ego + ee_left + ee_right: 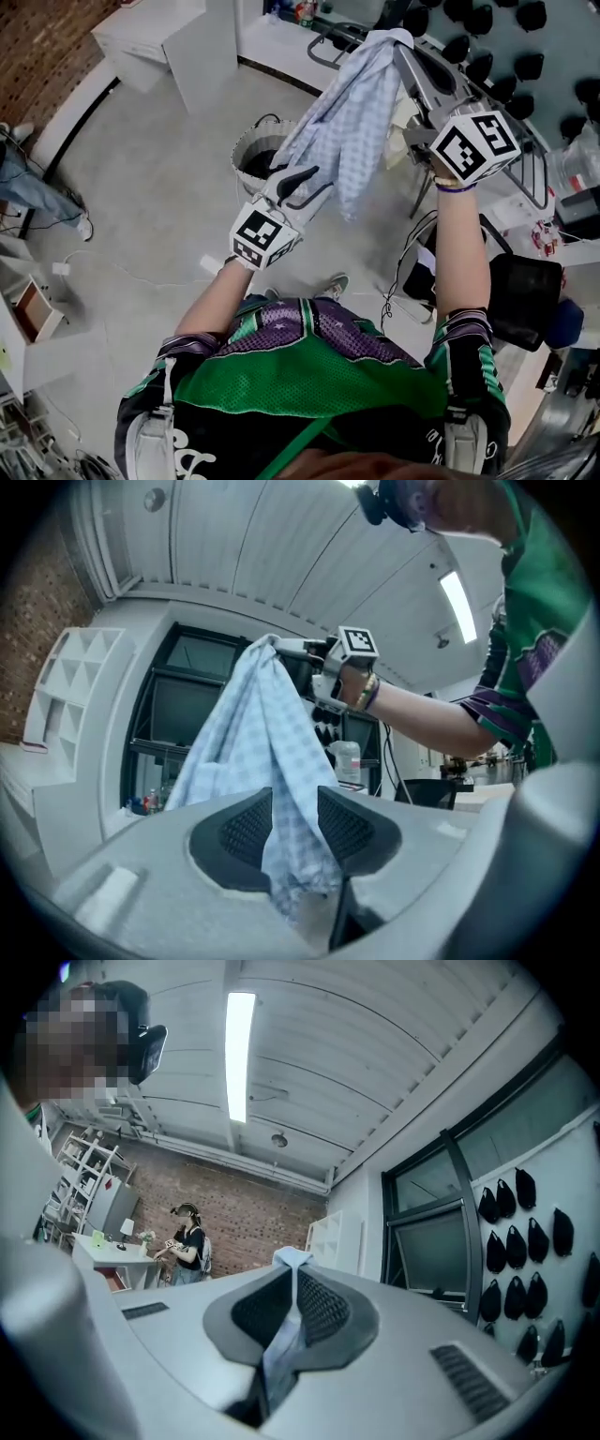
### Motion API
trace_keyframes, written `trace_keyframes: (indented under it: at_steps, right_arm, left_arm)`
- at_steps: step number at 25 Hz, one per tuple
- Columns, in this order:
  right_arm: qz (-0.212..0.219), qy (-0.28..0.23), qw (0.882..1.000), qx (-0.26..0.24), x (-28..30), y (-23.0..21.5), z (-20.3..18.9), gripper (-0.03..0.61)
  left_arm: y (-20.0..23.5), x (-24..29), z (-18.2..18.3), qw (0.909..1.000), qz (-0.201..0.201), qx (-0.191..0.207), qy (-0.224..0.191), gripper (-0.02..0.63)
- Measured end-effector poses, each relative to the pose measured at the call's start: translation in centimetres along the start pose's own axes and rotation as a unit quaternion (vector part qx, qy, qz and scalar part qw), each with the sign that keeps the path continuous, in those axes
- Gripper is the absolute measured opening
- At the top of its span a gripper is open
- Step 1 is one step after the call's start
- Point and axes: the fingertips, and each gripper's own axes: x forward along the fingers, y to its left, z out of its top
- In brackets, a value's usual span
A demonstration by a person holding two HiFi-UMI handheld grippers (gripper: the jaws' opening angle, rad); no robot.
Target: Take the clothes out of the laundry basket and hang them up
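Clamps a lower fold of the pale blue checked shirt [352, 122] in the left gripper [298, 183], jaws partway apart with both pads pressed on the bunched cloth, just right of the laundry basket [246, 150] in the head view. Shows that basket standing on the grey floor [159, 197], dark inside, contents too dim to tell. Stretches the shirt slantwise from beside the basket's rim up and further right, clear of the basket, hanging in loose folds. Pinches the shirt's top edge in the right gripper [405, 52], jaws almost together on a thin fold with a tip of cloth poking past them, farthest right of the basket, near rows of black rounded pieces [530, 66].
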Motion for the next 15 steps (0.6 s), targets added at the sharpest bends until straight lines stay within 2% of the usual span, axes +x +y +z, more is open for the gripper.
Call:
trace_keyframes:
  at_steps: [4,7,11,12,14,15]
  right_arm:
    - [-0.001,-0.008,1.000,-0.009,0.0,0.0,1.2,0.017]
    - [-0.005,-0.016,1.000,-0.017,-0.5,-0.7,2.5,0.017]
    - [-0.018,-0.022,0.999,-0.020,-2.1,-2.5,3.9,0.017]
    - [-0.022,-0.024,0.999,-0.020,-2.6,-3.1,4.0,0.017]
    - [-0.032,-0.023,0.999,-0.021,-3.6,-4.6,4.1,0.017]
    - [-0.038,-0.020,0.999,-0.022,-4.3,-5.5,4.0,0.017]
  left_arm:
    - [-2.2,2.9,-2.1,0.9989,-0.040,-0.019,0.018,0.173]
    - [-3.0,5.5,-2.3,0.9958,-0.066,-0.062,0.015,0.215]
    - [-3.7,10.2,-2.1,0.9919,-0.079,-0.097,0.021,0.220]
    - [-4.0,11.1,-1.9,0.9917,-0.081,-0.096,0.024,0.196]
    - [-4.7,12.4,-1.1,0.9926,-0.084,-0.084,0.024,0.055]
    - [-5.2,12.9,-0.6,0.9927,-0.089,-0.077,0.022,0.026]
